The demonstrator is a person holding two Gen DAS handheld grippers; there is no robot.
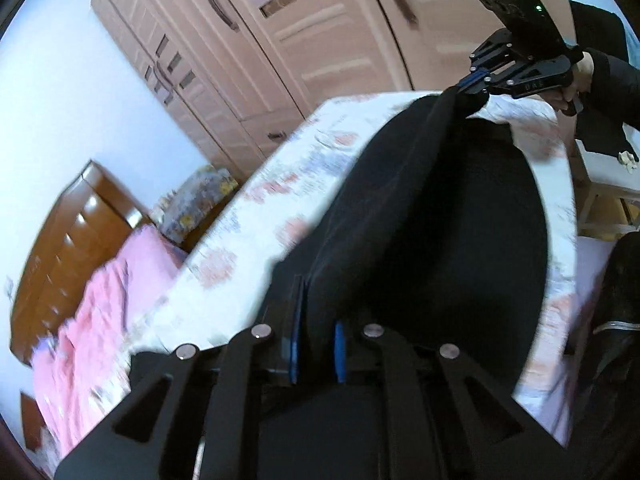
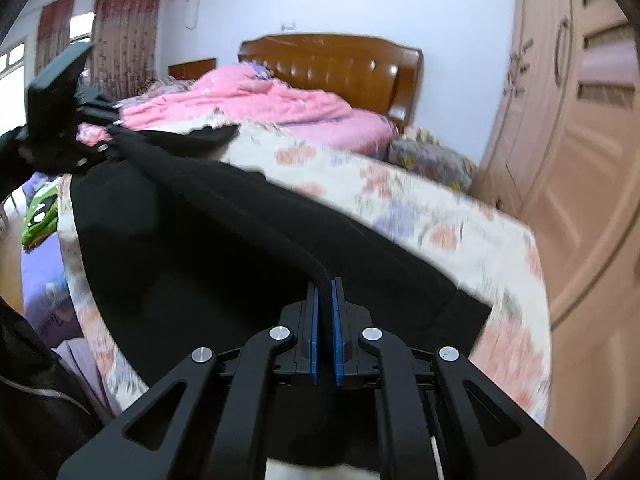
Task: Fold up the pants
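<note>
Black pants [image 1: 440, 216] hang stretched between both grippers above a floral sheet [image 1: 280, 184] on the bed. My left gripper [image 1: 318, 320] is shut on one end of the cloth, with black fabric pinched between its blue pads. At the upper right of the left wrist view, the right gripper [image 1: 470, 94] grips the other end. In the right wrist view my right gripper [image 2: 325, 288] is shut on a thick edge of the pants [image 2: 240, 240]. The taut edge runs to the left gripper [image 2: 110, 136] at the upper left. The lower part of the pants droops onto the sheet [image 2: 440, 224].
A pink quilt [image 2: 248, 104] lies bunched by the brown padded headboard [image 2: 332, 68]. Tall wardrobe doors [image 2: 580, 160] stand along one side. A patterned cushion [image 1: 200, 200] lies between bed and wardrobe. A white stool [image 1: 608, 176] and a person's dark sleeve [image 1: 608, 80] are at the right.
</note>
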